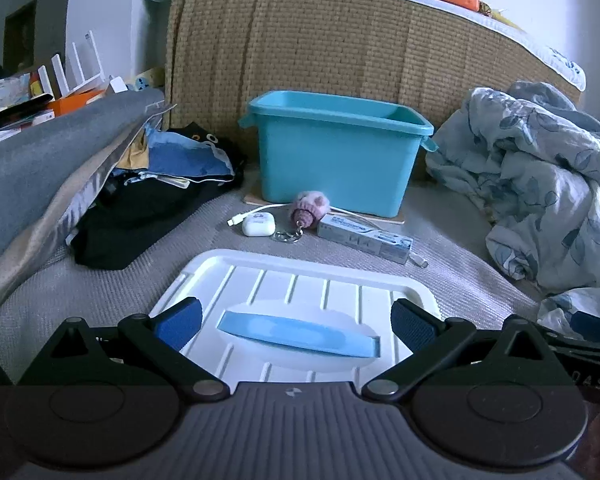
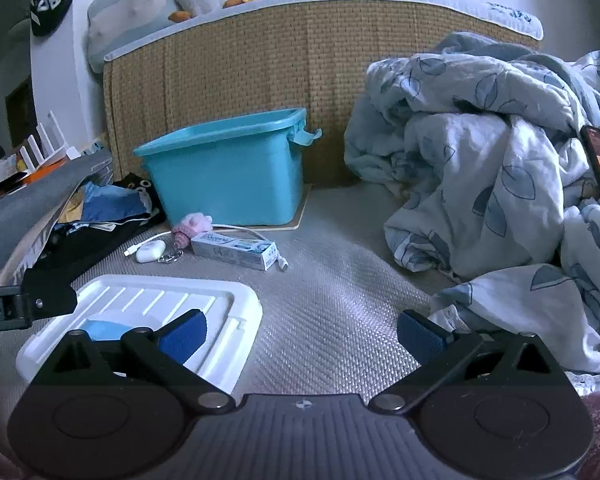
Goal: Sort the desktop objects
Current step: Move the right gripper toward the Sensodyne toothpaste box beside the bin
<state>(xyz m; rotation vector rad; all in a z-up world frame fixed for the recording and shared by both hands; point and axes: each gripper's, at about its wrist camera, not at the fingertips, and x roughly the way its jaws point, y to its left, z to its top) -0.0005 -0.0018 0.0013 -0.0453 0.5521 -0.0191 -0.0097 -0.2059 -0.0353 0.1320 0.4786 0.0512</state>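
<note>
While both tools are spread wide with nothing gripped, the left tool [image 1: 296, 322] is hung over the ribbed white plastic lid [image 1: 300, 292], the right tool [image 2: 302, 336] over woven grey bedding. The glossy teal bin [image 1: 334, 156] is parked behind the earbud case [image 1: 259, 225], knitted keychain [image 1: 310, 208] and toothpaste box [image 1: 364, 238].

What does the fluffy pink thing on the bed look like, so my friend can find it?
Find the big teal bin by the woven headboard. Right in front of it lies the pink keychain, between a white earbud case and a long toothpaste box. It alone is fuzzy, with a metal chain.
</note>
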